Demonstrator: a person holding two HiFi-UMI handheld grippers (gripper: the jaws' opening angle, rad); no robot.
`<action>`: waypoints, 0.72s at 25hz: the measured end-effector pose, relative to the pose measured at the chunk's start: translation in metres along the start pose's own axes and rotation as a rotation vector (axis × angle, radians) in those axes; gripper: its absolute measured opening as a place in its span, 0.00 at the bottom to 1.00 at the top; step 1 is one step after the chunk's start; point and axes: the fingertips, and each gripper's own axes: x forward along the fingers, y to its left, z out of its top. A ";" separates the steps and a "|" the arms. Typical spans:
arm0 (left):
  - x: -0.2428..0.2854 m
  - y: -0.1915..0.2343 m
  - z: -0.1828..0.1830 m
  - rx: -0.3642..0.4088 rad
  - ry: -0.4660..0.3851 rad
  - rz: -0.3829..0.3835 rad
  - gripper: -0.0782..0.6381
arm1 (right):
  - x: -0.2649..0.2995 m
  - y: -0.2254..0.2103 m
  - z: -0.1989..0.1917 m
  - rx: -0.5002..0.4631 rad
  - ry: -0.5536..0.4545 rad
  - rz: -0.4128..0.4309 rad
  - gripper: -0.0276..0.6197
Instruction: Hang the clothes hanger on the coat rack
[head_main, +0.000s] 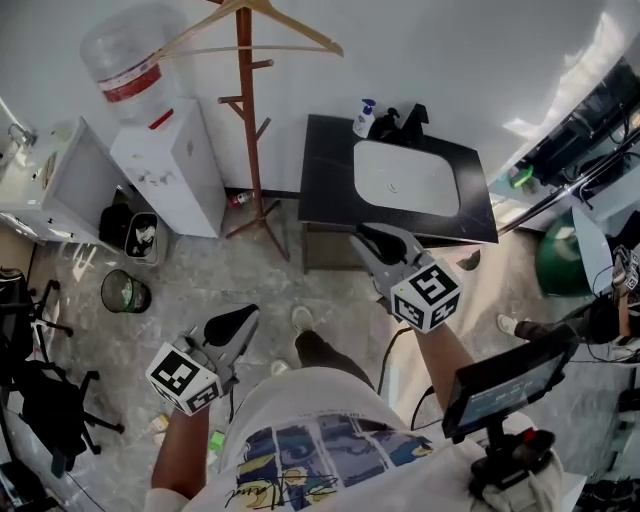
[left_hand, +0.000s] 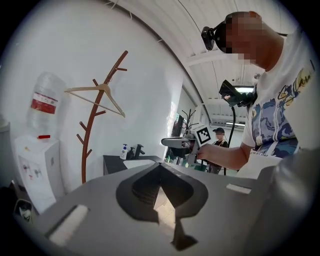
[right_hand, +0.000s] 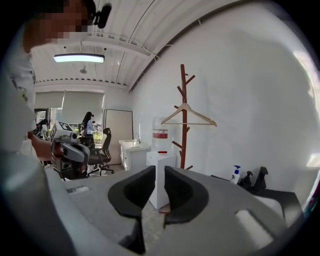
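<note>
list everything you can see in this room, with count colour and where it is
clothes hanger: 1, pale wood, hung near the top of the coat rack
coat rack: 1, brown wood, by the wall between dispenser and counter
water dispenser: 1, white with a clear bottle, left of the rack
counter: 1, black with a white basin, right of the rack
soap bottle: 1, white and blue, back of the counter
faucet: 1, black, beside the soap bottle
waste bin: 1, dark, on the floor at left
office chair: 1, black, far left
left gripper: 1, grey, black pads, jaws together, empty
right gripper: 1, grey, black pads, narrow gap, empty
</note>
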 end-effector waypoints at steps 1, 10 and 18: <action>-0.003 -0.003 -0.002 0.003 0.004 -0.001 0.11 | -0.007 0.011 -0.004 0.000 -0.002 -0.003 0.10; -0.018 -0.035 -0.018 0.031 0.042 -0.045 0.11 | -0.042 0.099 -0.026 0.004 -0.021 0.074 0.05; -0.027 -0.046 -0.020 0.034 0.032 -0.060 0.11 | -0.047 0.144 -0.031 -0.051 -0.003 0.127 0.05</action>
